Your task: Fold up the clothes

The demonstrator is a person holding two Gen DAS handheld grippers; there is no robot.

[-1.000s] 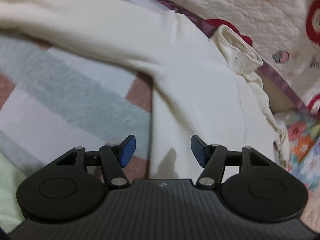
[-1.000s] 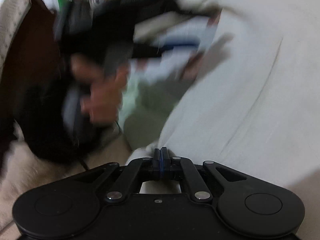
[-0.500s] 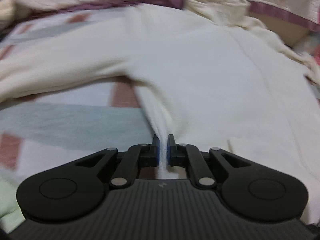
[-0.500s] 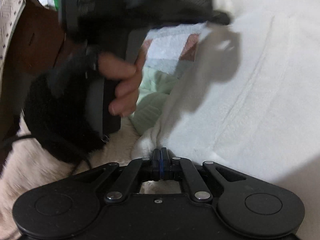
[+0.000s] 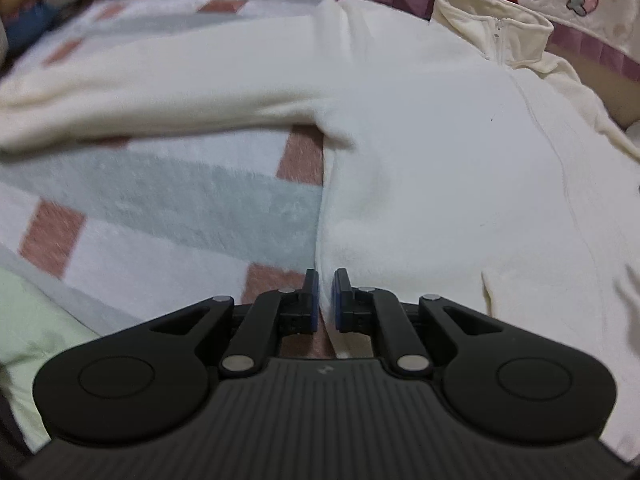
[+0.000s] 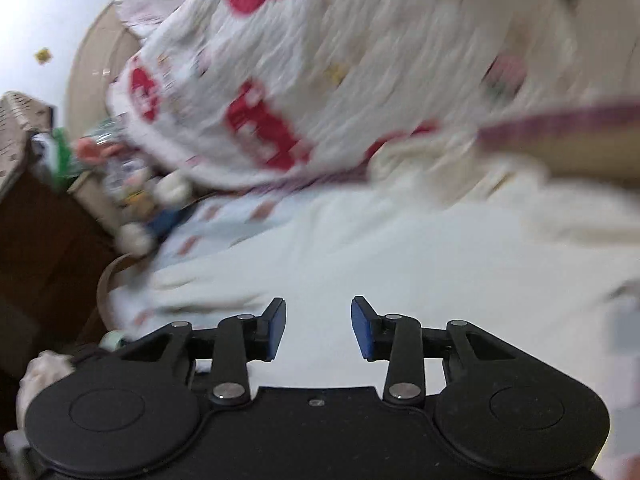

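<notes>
Left wrist view: your left tongs (image 5: 325, 296) are clenched on the side edge of the cream jacket (image 5: 440, 152), lying collar-away on the bed (image 5: 160, 208), its length running straight ahead, while your right tongs (image 6: 319, 328) are opening, empty, above it.

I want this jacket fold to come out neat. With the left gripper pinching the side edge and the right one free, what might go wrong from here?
1. The left gripper pinches only a thin bit of the cream jacket's side edge; a pull may slip it free.
2. The sleeve lies spread across the striped blanket and may drag or bunch during the fold.
3. The right gripper is opening with nothing between its jaws, so one pinch alone could skew the jacket.
</notes>
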